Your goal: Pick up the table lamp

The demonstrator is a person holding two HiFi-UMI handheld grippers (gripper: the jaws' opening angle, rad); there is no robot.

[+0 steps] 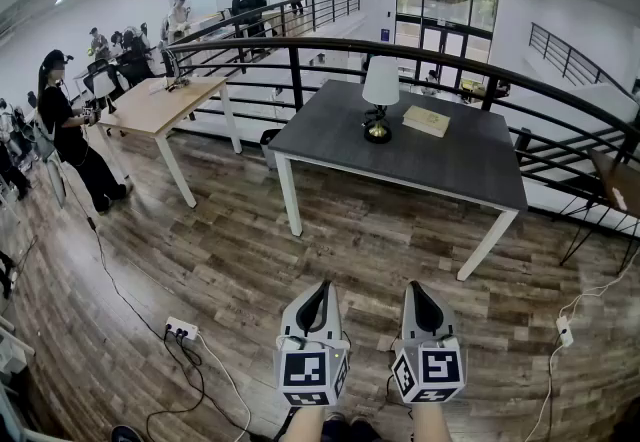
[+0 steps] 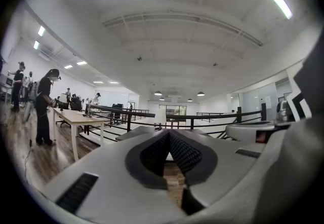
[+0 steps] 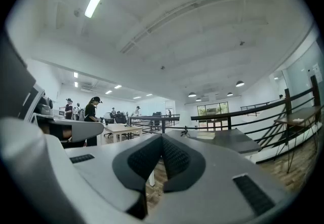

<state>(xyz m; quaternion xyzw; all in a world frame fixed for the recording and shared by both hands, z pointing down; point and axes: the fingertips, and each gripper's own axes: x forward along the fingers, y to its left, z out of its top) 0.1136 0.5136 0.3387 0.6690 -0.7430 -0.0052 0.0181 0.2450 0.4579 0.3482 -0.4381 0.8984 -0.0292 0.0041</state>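
Note:
The table lamp (image 1: 380,101) has a white shade, a dark stem and a brass base. It stands upright on the far half of a dark grey table (image 1: 400,155), with a pale book (image 1: 427,120) just to its right. My left gripper (image 1: 322,286) and right gripper (image 1: 412,286) hover side by side low in the head view, above the wooden floor and well short of the table. Both are shut with nothing between their pads. In the left gripper view the lamp (image 2: 161,115) shows small just beyond the closed tips (image 2: 169,133). The right gripper view shows the lamp base (image 3: 186,132) past its tips (image 3: 162,137).
A black curved railing (image 1: 300,45) runs behind the table. A light wooden table (image 1: 170,100) stands at the left with several people near it. A power strip (image 1: 181,331) and cables lie on the floor left of my grippers; another strip (image 1: 563,330) lies at the right.

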